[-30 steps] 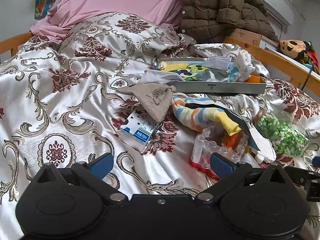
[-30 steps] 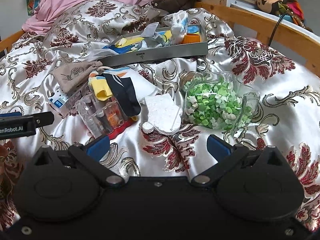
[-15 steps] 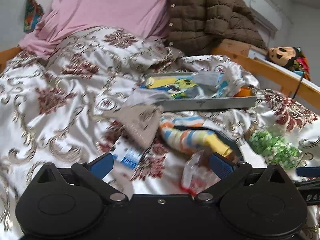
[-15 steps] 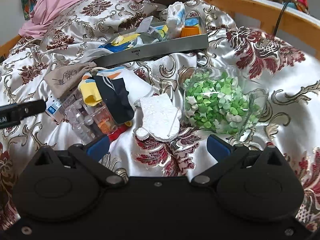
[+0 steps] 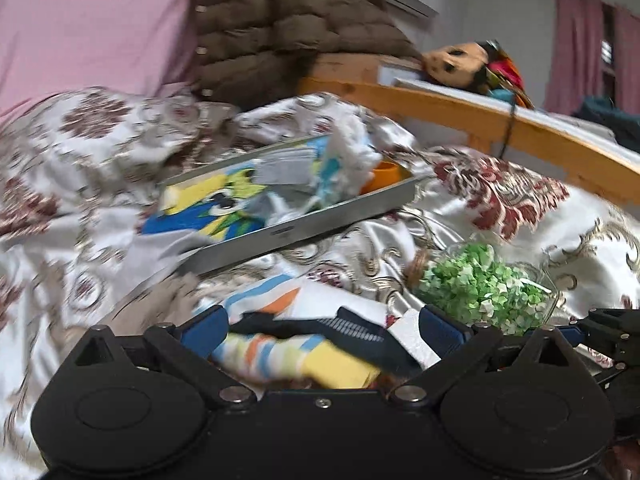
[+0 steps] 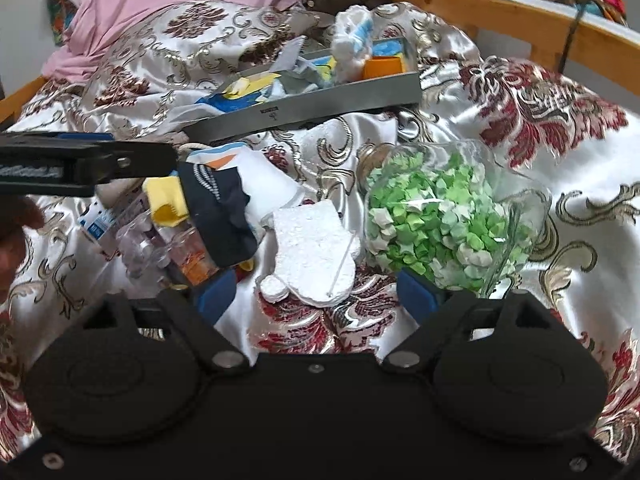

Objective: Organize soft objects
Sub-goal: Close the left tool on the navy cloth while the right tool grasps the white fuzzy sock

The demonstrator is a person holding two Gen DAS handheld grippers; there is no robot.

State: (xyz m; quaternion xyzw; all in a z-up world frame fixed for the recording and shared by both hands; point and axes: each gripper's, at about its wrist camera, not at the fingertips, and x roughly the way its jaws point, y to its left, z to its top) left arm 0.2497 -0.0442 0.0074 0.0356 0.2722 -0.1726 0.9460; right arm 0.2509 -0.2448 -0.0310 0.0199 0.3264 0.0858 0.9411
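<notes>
A: Right now the left gripper stands wide open over the striped sock, pads not pressing it. The right gripper has just been narrowing its jaws but is open too, with only bedspread between the pads and the white foam piece just beyond.

B: What might go wrong?

A: I'd say the sock lies over the clear plastic tubes, so a low pinch could catch hard plastic with the cloth. The glass jar of green paper stars lies on its side near the right gripper; a nudge could roll it.

B: Do the views differ?

A: The right view shows those tubes and the left gripper from the side; the left view, blurred, hides them. Farther back, both show the grey tray, already holding soft things.
</notes>
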